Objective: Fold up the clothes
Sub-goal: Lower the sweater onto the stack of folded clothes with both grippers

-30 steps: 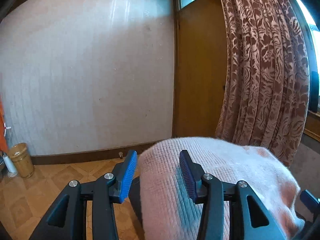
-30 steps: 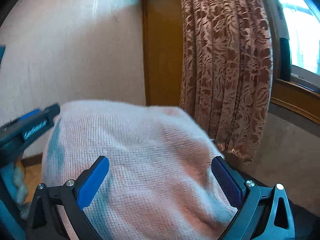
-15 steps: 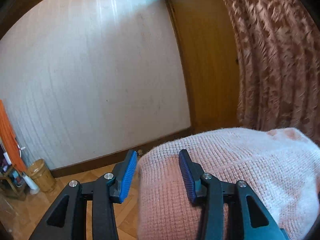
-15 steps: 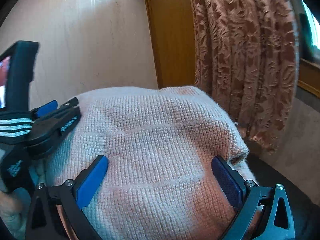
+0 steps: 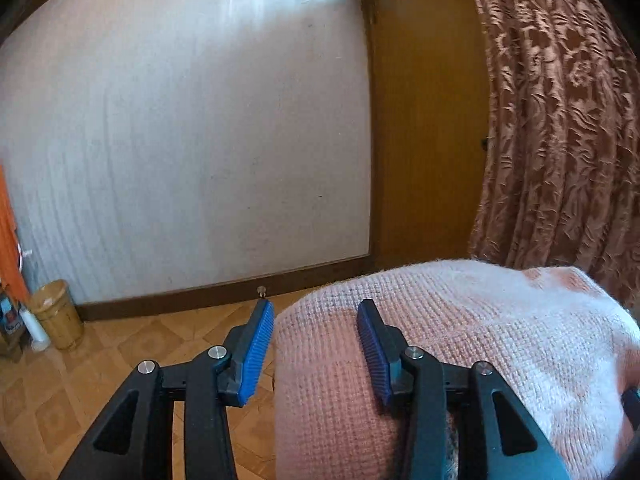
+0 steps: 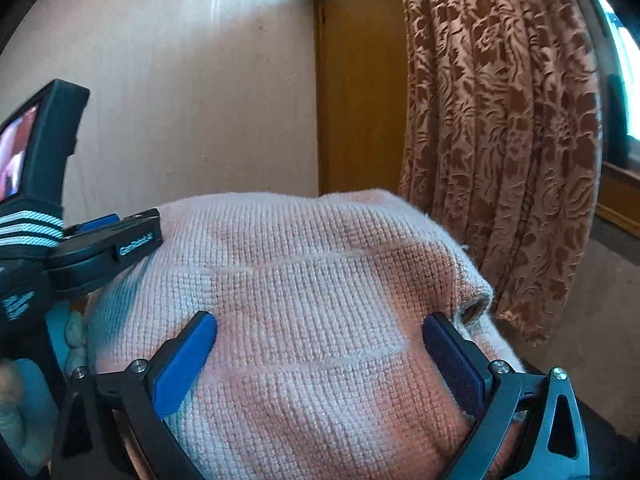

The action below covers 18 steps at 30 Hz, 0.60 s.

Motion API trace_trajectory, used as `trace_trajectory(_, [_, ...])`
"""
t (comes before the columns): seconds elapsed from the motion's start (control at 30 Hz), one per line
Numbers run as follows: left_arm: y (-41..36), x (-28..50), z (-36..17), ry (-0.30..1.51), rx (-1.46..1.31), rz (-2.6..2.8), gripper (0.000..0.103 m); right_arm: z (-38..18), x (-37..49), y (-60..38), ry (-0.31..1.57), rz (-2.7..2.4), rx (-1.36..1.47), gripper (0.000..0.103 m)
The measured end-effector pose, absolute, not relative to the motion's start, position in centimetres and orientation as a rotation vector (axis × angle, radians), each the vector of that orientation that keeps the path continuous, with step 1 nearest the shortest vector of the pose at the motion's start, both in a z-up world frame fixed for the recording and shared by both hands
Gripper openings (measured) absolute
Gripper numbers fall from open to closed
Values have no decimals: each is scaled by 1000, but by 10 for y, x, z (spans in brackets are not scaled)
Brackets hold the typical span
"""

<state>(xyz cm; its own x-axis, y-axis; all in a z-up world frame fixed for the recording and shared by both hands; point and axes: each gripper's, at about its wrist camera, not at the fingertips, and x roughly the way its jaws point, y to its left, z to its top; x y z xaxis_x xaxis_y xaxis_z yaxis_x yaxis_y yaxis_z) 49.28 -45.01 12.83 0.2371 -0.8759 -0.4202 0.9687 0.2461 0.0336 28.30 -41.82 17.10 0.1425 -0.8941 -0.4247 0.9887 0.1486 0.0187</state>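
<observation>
The left tool is seen from behind its 2 blue-padded fingers, which stand partly apart. A fold of a pink knitted garment lies between them: its left edge sits just beside the left pad, and the right finger is laid over the knit from above. Whether the pads press on the fabric cannot be told.

The right tool is spread wide, with 1 blue pad at each side of the same pink knitted garment. The bundle fills the space between the fingers and bulges up over them. The right pad is shown touching the knit; firm pressure cannot be confirmed. An open tube of fabric, like a sleeve end, is seen at the garment's right edge.

In the right wrist view, the left tool's black body is seen at the far left, its tip against the garment, with a striped strap and a small lit screen above it.

Beyond the garment, a pale wall, a brown door and a patterned brown curtain are shown. A tiled floor and a small wooden bin are seen at lower left.
</observation>
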Motion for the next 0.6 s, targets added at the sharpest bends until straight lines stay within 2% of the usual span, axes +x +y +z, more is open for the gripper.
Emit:
trace_trajectory(0.37, [-436, 482, 140, 334, 304, -1263, 45, 181, 271, -386, 329, -1437, 353, 103])
trace_trajectory(0.6, [-412, 493, 151, 330, 204, -1261, 45, 196, 265, -370, 284, -1451, 312, 103])
